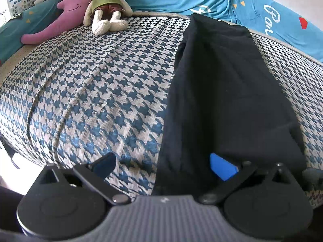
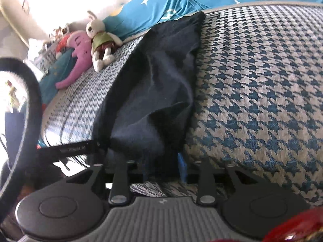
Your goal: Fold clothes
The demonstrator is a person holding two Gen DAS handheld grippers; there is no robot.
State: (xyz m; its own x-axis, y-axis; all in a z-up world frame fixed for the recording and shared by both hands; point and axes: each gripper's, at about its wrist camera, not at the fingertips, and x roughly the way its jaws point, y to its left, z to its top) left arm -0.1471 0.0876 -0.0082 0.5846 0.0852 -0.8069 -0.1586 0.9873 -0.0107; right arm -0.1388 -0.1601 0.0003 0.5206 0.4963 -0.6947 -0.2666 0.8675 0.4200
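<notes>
A dark navy garment (image 1: 222,84) lies lengthwise on the houndstooth bed cover (image 1: 101,100), reaching from the near edge to the far side. My left gripper (image 1: 163,167) is open at the garment's near end. Its left finger sits over bare cover, and its blue-padded right finger (image 1: 222,169) rests against the cloth. In the right wrist view the same garment (image 2: 157,92) bunches up in folds and runs down between the fingers of my right gripper (image 2: 163,169), which is shut on its near edge. The cloth hides most of the pads.
A plush rabbit (image 1: 105,8) and a purple plush toy (image 1: 64,14) lie at the bed's far left. Teal printed bedding (image 1: 262,8) lines the far side. A white perforated basket (image 1: 22,0) stands beyond the far left corner. Bare houndstooth cover (image 2: 262,90) spreads right of the garment.
</notes>
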